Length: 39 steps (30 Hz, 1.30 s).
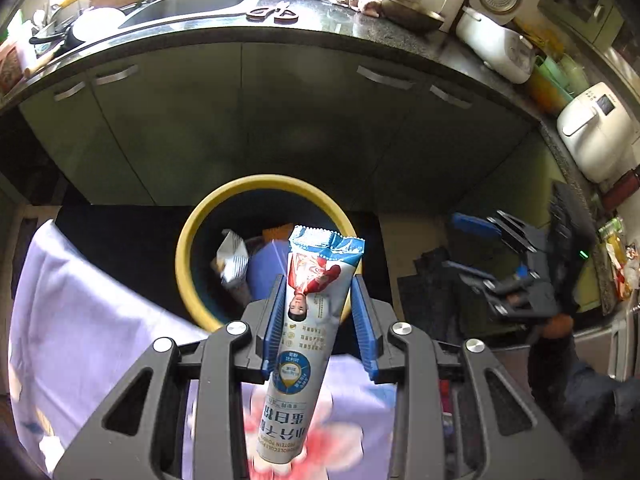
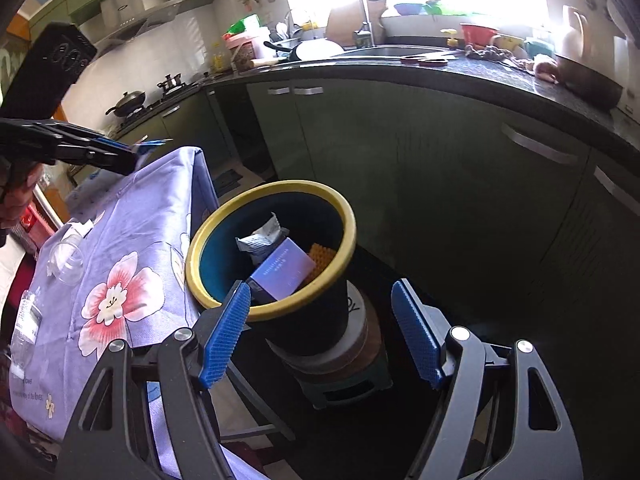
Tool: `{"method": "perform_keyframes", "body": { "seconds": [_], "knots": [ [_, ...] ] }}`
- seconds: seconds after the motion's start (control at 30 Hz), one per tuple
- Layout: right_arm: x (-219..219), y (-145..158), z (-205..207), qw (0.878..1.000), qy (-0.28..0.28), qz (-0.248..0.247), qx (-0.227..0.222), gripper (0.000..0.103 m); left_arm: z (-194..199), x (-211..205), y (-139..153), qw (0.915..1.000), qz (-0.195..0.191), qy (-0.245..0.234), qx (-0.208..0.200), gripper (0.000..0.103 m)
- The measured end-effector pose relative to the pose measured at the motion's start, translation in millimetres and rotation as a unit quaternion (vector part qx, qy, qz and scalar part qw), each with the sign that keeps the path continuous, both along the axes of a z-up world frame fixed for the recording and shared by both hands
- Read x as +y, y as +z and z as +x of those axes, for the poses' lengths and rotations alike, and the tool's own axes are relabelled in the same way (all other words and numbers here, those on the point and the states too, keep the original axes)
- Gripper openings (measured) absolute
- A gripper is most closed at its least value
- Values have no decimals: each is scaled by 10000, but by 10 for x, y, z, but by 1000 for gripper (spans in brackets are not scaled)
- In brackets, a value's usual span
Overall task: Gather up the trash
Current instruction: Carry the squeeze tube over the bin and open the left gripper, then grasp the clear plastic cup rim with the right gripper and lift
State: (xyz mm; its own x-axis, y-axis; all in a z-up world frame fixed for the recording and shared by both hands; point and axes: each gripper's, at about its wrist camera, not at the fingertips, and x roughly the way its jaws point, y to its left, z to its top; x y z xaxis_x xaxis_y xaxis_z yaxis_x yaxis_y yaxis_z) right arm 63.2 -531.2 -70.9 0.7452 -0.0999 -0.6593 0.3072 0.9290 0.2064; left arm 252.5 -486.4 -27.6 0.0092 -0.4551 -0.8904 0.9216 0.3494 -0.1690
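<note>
My left gripper (image 1: 318, 300) is shut on a long white-and-blue protein powder sachet (image 1: 308, 320), held over the table's edge just short of the yellow-rimmed dark bin (image 1: 188, 256). The bin holds a silver packet (image 1: 232, 256), a purple box (image 1: 268, 268) and something orange. In the right wrist view the bin (image 2: 340, 216) stands on a stool right of the table, with the purple box (image 2: 286, 270) inside. My right gripper (image 2: 320, 320) is open and empty, just in front of the bin. The left gripper (image 2: 128, 156) shows at upper left above the table.
A purple floral tablecloth (image 2: 120, 240) covers the table, with a clear plastic cup (image 2: 66, 264) and a plastic bag (image 2: 24, 328) on it. Green cabinets (image 2: 440, 152) and a dark counter (image 1: 340, 28) with sink and appliances stand behind the bin.
</note>
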Motion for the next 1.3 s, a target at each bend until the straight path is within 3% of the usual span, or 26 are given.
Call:
{"method": "perform_keyframes", "body": {
  "seconds": [0.07,0.17,0.23,0.33,0.4,0.57,0.63,0.7,0.9,1.1,1.2,1.3],
  "knots": [
    [-65,-41,-70,10000,-76,62,10,73,103,-206,-141,9999,10,127,-45,35],
    [-114,-72,-126,9998,-116,129,12,73,231,-335,-289,9991,-15,373,-182,54],
    [-115,-80,-141,9999,-84,151,-1,73,231,-274,-244,9986,-148,456,-200,54],
    [-61,-85,-112,9999,20,164,-28,73,97,-7,22,9970,-487,492,-337,56],
    [-2,-90,-70,9998,119,159,-45,73,-36,277,257,9939,-796,594,-478,63],
    [241,-90,118,9987,487,158,-51,73,-424,1273,739,9786,-1556,1178,-646,73],
    [373,-74,213,9976,678,105,-36,73,-614,1733,851,9674,-1777,1558,-911,77],
    [542,-53,331,9956,931,89,-38,73,-812,2192,938,9526,-2009,1987,-1126,90],
    [1315,55,824,9808,1944,-144,-55,73,-1367,3595,894,8843,-2500,3537,-1744,96],
    [2292,180,1319,9456,3176,-662,-258,73,-1859,4641,640,8172,-2600,4676,-2143,96],
    [2689,147,1567,9332,3481,-869,-206,73,-2003,4904,525,8020,-2406,4946,-2328,96],
    [2967,72,1824,9252,3645,-1051,-71,72,-2077,5034,425,7966,-2198,5096,-2398,96]
  ]
}}
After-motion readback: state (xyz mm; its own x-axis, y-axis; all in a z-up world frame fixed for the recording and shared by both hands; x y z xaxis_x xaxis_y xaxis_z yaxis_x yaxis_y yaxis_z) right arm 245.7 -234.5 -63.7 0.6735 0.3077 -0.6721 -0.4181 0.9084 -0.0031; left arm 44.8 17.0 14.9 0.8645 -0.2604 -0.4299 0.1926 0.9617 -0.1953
